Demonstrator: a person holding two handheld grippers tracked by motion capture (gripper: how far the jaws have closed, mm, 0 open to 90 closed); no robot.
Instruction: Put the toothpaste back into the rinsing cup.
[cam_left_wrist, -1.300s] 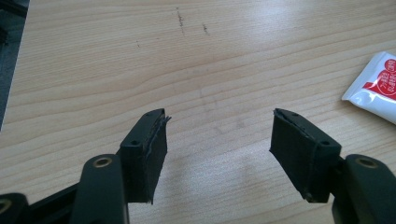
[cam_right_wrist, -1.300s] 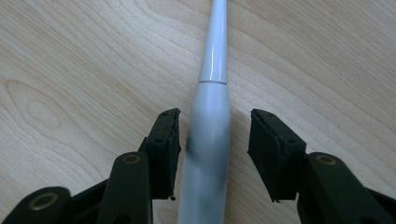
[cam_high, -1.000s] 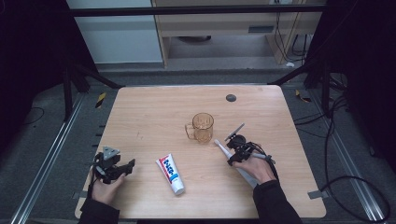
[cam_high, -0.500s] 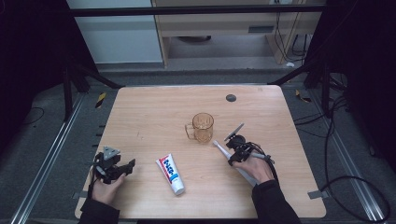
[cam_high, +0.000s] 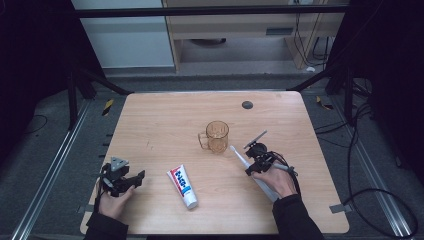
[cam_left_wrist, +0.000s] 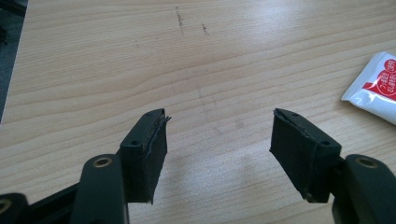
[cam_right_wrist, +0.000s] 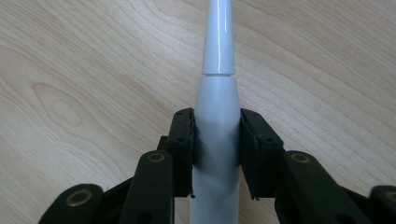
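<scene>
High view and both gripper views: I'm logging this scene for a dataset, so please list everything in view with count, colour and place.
Transparent amber plastic mug: one, amber, table centre.
White electric toothbrush: one, white, lying right of the mug, clamped by the right gripper.
White toothpaste tube with red and blue print: one, front centre.
Small round dark disc: one, far side of the table.
Light wooden table: one.
Left gripper: black, open above bare wood, front left.
Right gripper: black, fingers pressing the toothbrush sides.
</scene>
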